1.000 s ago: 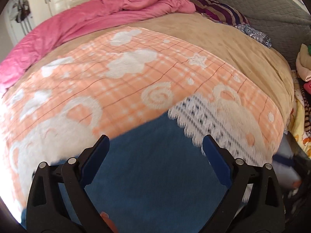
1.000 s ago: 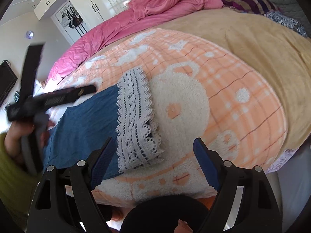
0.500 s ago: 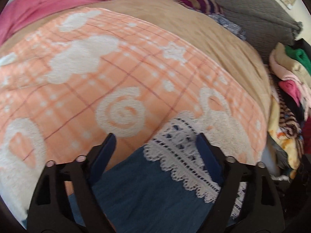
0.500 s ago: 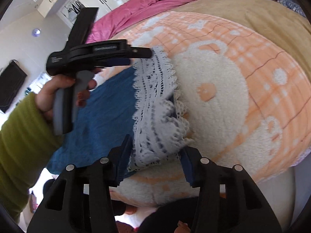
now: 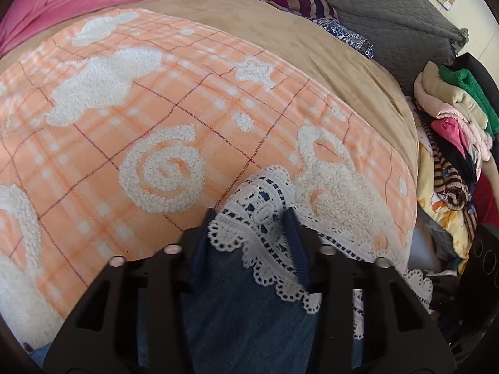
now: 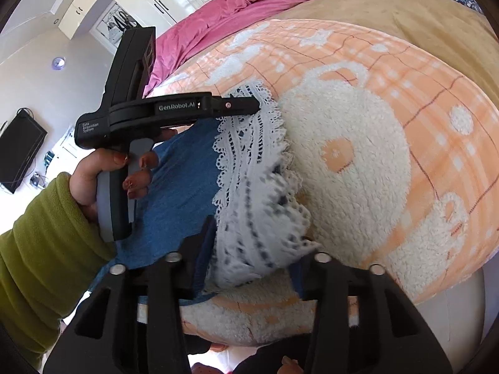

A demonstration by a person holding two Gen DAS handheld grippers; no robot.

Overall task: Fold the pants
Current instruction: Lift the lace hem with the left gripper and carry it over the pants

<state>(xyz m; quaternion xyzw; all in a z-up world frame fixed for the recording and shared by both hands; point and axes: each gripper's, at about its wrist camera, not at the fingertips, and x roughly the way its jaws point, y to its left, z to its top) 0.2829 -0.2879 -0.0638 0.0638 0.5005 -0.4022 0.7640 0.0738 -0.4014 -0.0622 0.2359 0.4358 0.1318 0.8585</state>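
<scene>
Slippage is the main risk: the blue denim pants [image 6: 174, 193] lie on the near part of the bed, and each gripper is closing on only their white lace hem [image 5: 265, 215]. The left gripper [image 5: 249, 227] has lace between its fingers, the right gripper [image 6: 252, 249] likewise (whether either grips firmly yet I cannot tell). Thin, holey trim could tear or pull free when lifted. Underneath, the fluffy orange checked blanket [image 5: 140, 118] may drag along. A pink duvet [image 6: 249, 3] lies far, white wardrobes [image 6: 149, 0] beyond.
</scene>
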